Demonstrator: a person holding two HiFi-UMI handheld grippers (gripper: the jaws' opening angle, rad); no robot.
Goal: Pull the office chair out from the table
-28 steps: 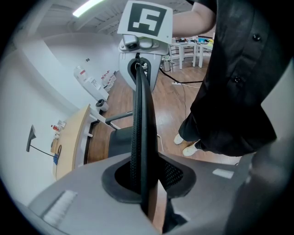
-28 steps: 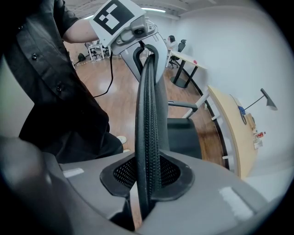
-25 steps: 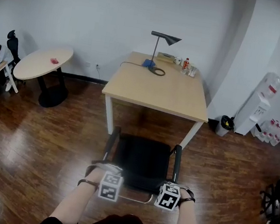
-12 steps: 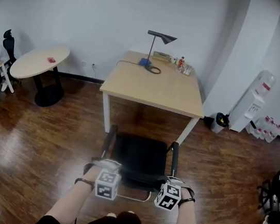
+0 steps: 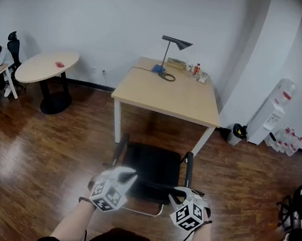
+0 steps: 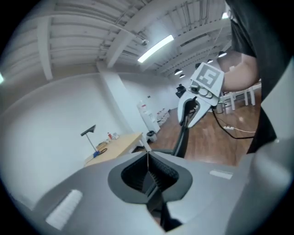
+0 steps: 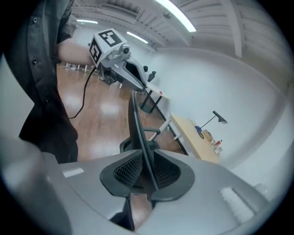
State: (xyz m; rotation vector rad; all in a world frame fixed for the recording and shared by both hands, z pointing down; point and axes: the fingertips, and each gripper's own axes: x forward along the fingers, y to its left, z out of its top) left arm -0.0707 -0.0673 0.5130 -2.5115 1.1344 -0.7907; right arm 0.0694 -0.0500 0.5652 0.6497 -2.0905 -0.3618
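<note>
Although my right gripper (image 5: pixel 178 193) had just closed on the chair (image 5: pixel 152 165), standing at the table's (image 5: pixel 171 98) near side, my left gripper (image 5: pixel 127 174) had just closed empty; it needed a hold too for a straight pull.

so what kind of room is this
Most likely an office: a wooden desk with a desk lamp on it, a black office chair in front of it, and a water dispenser by the wall.

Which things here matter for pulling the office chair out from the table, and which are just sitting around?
Job: office chair; rectangular wooden table.
Lying about: desk lamp; bottle; round table; water dispenser; black bin.
</note>
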